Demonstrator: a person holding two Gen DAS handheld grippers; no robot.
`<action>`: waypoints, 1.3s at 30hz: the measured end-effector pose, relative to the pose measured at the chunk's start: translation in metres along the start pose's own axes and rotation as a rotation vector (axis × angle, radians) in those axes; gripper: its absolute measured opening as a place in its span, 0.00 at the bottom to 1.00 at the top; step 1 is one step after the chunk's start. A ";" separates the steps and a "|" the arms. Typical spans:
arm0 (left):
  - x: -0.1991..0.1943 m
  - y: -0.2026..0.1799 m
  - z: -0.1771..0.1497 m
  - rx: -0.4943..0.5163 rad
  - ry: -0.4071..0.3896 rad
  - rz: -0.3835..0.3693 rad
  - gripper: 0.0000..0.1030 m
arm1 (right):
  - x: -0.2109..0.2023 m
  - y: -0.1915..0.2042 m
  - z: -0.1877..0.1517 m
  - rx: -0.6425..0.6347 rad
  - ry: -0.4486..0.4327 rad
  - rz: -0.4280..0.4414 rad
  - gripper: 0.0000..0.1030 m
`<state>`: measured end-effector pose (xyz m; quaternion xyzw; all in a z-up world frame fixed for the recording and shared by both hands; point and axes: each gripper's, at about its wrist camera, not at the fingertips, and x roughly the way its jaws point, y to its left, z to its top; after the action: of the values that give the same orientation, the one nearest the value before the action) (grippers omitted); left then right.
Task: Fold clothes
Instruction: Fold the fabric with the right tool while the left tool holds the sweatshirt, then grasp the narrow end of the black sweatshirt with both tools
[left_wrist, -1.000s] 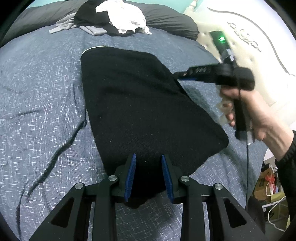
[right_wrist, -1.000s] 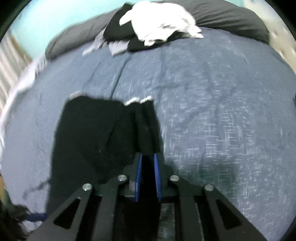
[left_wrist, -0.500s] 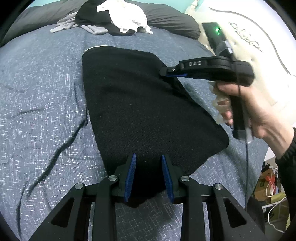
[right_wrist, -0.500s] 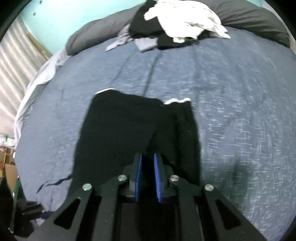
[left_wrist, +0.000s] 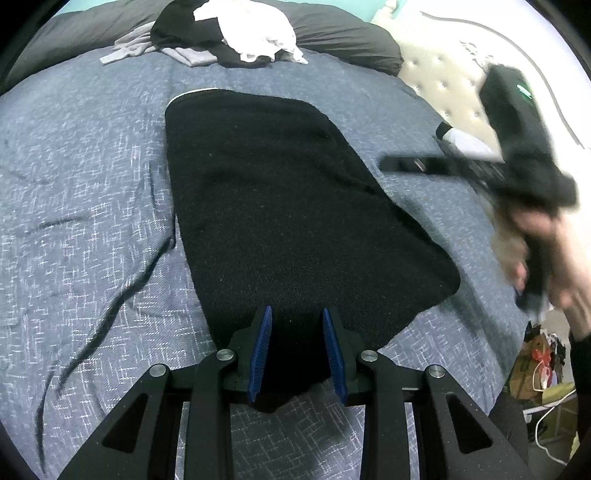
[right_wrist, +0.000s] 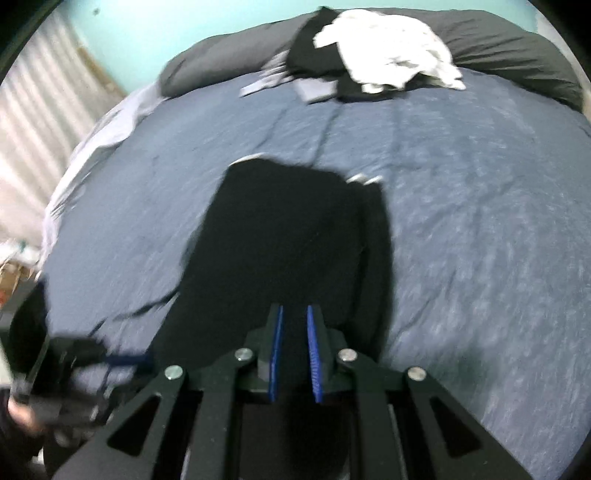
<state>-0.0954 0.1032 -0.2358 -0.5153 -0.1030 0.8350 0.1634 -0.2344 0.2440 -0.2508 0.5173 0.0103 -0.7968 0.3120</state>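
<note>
The left gripper (left_wrist: 297, 352) is hanging with jaws apart over the near hem of a black knit garment (left_wrist: 288, 206) lying lengthwise away across the blue bedspread (left_wrist: 85, 206), while only the blurred right-wrist view is showing the right gripper (right_wrist: 294, 356), jaws narrowly parted, gripping nothing.

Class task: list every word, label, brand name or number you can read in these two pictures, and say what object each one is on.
None can be read.
The right gripper shows a marking on its body in the left wrist view, too blurred to read.
The black garment bears no visible print.
</note>
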 end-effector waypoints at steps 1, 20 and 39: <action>0.000 -0.001 0.000 -0.004 -0.001 0.005 0.30 | 0.000 0.004 -0.007 -0.006 0.014 0.018 0.12; -0.016 -0.013 -0.003 0.005 -0.017 0.016 0.30 | -0.015 0.044 -0.079 -0.122 0.051 -0.075 0.09; -0.015 -0.008 -0.005 -0.030 -0.017 0.011 0.29 | -0.037 -0.008 -0.084 0.065 -0.024 -0.041 0.03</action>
<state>-0.0837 0.1045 -0.2225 -0.5112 -0.1140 0.8385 0.1503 -0.1600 0.2969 -0.2613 0.5171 -0.0091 -0.8092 0.2788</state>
